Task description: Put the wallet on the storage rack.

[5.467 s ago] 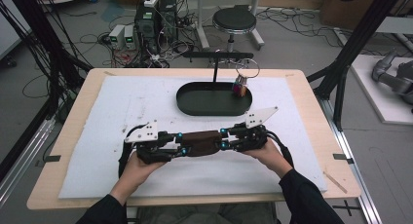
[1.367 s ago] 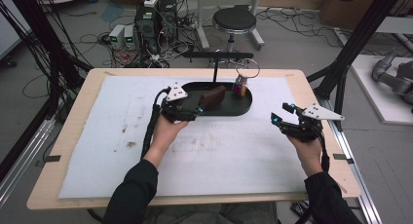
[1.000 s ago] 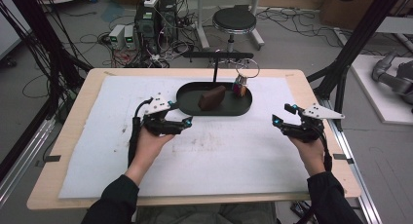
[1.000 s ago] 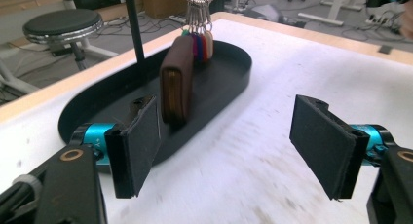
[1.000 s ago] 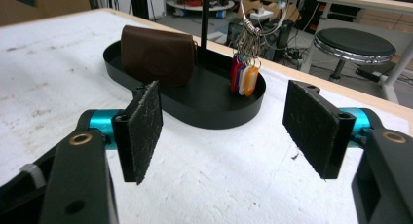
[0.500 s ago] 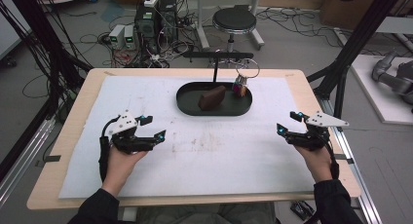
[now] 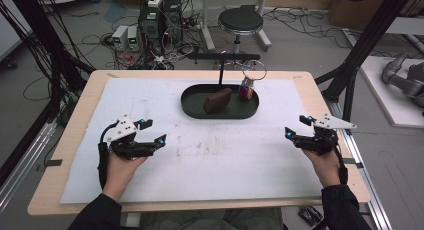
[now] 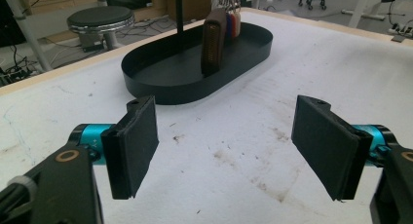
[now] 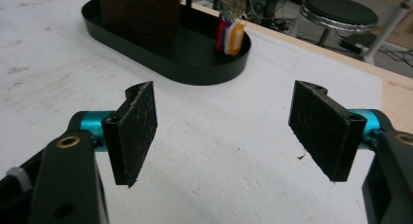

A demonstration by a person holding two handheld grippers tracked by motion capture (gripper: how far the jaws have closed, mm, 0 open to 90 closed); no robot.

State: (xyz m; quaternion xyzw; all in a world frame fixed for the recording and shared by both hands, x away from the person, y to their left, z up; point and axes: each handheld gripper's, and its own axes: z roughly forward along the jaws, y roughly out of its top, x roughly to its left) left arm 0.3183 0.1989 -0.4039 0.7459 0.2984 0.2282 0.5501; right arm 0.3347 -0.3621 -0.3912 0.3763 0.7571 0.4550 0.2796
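A brown leather pouch point(image 7: 217, 100) stands on edge in the black oval tray point(image 7: 197, 110) at the table's far middle. Coloured key tags point(image 7: 246, 90) hang at the tray's right end. My left gripper point(image 7: 153, 130) hovers over the white mat at front left, open and holding nothing. In the left gripper view the pouch point(image 8: 213, 46) and tray point(image 8: 146, 85) lie well beyond the gripper point(image 8: 226, 151). My right gripper point(image 7: 297, 126) is at the front right, its jaws just having opened wider, with nothing between them. Its own view has the tray point(image 9: 195, 73) and tags point(image 9: 229, 36) ahead.
A black T-shaped stand point(image 7: 222, 56) rises behind the tray, with a key ring point(image 7: 254, 70) hanging from it. The stained white mat point(image 7: 225, 155) covers most of the wooden table. A stool point(image 7: 241, 21) and cables sit on the floor beyond.
The pouch, once held between both grippers at the front, now stands in the tray. My left gripper has drawn back from the tray to the front left. The right one stayed put.
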